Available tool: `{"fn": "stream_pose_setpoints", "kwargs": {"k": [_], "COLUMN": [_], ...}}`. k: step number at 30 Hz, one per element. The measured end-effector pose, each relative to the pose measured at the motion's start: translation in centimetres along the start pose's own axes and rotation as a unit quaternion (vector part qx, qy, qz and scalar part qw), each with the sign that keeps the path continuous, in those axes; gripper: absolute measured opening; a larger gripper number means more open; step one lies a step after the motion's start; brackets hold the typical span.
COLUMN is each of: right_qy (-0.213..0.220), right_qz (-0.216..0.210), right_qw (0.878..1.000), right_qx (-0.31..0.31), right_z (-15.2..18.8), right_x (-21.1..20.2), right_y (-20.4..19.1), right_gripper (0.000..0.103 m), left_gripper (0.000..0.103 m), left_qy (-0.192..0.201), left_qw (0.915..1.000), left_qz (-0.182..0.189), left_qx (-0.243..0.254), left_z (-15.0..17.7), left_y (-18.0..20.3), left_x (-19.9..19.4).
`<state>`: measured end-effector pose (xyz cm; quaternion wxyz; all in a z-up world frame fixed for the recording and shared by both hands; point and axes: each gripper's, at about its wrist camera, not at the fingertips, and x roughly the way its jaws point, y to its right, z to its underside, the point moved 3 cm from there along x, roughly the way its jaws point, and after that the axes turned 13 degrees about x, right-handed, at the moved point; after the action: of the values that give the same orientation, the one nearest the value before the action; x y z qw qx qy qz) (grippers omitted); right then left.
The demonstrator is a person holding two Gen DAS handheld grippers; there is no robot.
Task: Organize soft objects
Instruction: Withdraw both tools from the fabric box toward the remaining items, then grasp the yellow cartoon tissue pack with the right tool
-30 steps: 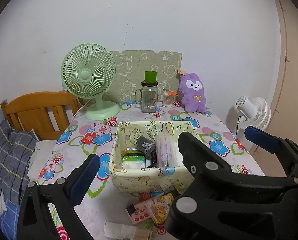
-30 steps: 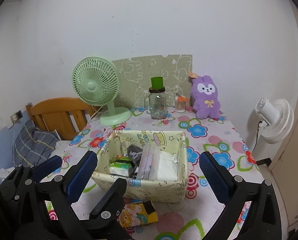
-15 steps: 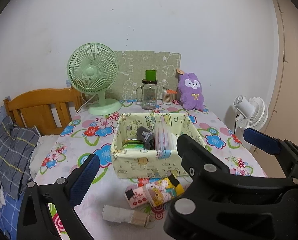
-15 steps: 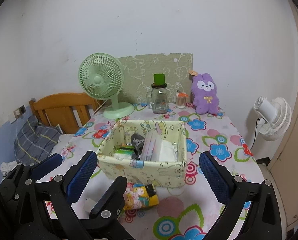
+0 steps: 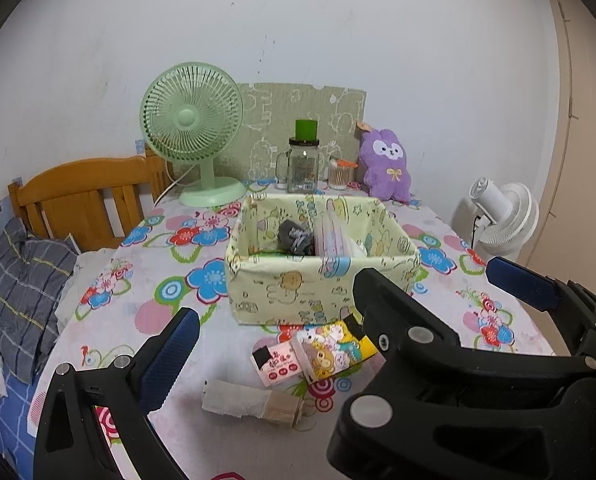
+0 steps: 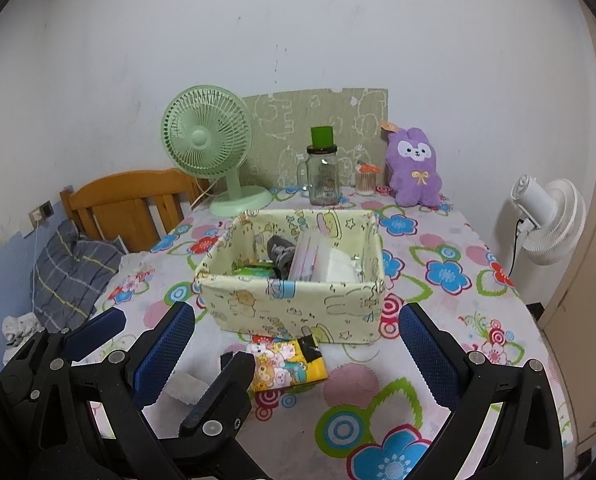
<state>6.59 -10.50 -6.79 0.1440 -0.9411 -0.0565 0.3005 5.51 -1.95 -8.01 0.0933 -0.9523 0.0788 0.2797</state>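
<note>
The left gripper (image 5: 340,300) has its two blue fingers wide apart, and nothing is between them. The right gripper (image 6: 295,344) is spread wide too, and it holds nothing. Both hang above the near end of the table (image 6: 438,248), side by side. I think they are set wide so they can come down over a soft thing and squeeze it.

Just past the fingers lie the soft things that are not put away yet. There is a yellow pack (image 5: 338,350) with cartoon animals on it. Its long side runs across, tipped up a little toward the right. A small pink pack (image 5: 275,364) lies touching its left end. Closer in is a rolled cloth (image 5: 249,402), lying flat. Its long side also runs left to right, with a tan end pointing right. In the right view the yellow pack (image 6: 287,364) sits just in front of the box.

The box (image 5: 293,292) is made of pale cloth with little pictures. It stands in the middle of the table. It already holds some gray cloth (image 5: 295,236), see-through bags (image 5: 332,236) standing on edge, and something green (image 6: 255,270). I think the box is where the loose things should go.

At the far end are a green fan (image 5: 193,132), a glass jar (image 5: 304,168) and a purple bunny toy (image 5: 388,166).
</note>
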Motion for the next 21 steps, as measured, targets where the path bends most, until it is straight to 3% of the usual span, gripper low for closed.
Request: {"fn": "stream_pose_setpoints", "kwargs": {"k": [21], "right_qy": [-0.042], "right_qz": [-0.002], "right_qw": [0.999], "right_qx": [0.004], "right_z": [4.9], "right_x": [4.0], "right_y": [1.5], "right_gripper": [0.103], "left_gripper": [0.103], "left_qy": [-0.039], "left_qw": [0.9991], "left_qz": [0.013], "left_qx": [0.001], "left_z": [4.9], "left_y": [0.5], "left_x": [3.6]}}
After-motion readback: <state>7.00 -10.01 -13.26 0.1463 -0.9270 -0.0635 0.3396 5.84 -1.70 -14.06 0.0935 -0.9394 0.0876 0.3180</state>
